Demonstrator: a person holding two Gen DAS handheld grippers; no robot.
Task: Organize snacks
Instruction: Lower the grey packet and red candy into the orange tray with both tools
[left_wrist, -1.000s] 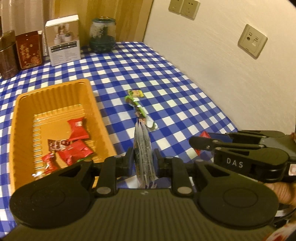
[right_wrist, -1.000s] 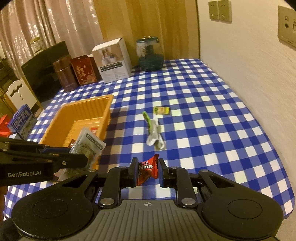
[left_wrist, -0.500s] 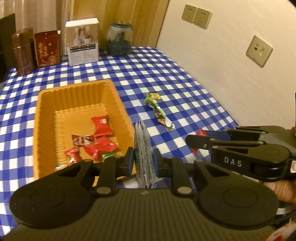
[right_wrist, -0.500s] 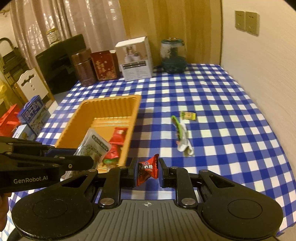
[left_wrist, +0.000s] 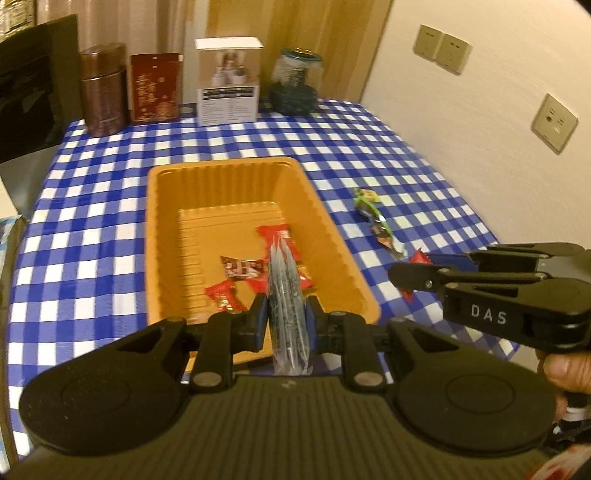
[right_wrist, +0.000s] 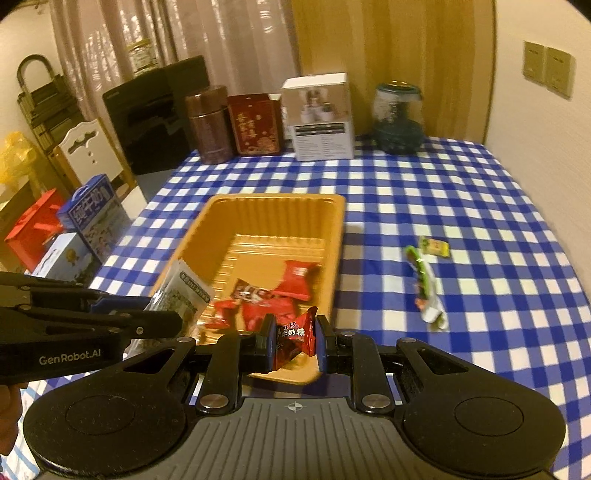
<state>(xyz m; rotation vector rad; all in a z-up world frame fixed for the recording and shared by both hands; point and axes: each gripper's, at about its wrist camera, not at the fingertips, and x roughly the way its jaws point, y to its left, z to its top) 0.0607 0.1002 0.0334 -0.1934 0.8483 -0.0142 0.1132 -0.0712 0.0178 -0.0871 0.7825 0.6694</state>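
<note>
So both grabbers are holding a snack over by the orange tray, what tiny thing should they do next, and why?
Probably ease the left gripper a little lower and open it. It is shut on a flat grey-and-clear snack packet that hangs over the orange plastic tray, where red wrapped candies already lie. The right gripper, shut on a small red candy packet, sits near the tray's front edge and could follow.

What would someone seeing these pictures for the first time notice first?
Probably the orange tray in the middle of the blue checked tablecloth, with red snack packets inside. Next, the two grippers near its front edge: the left gripper clamps a grey pouch, and the right gripper clamps a red candy.
</note>
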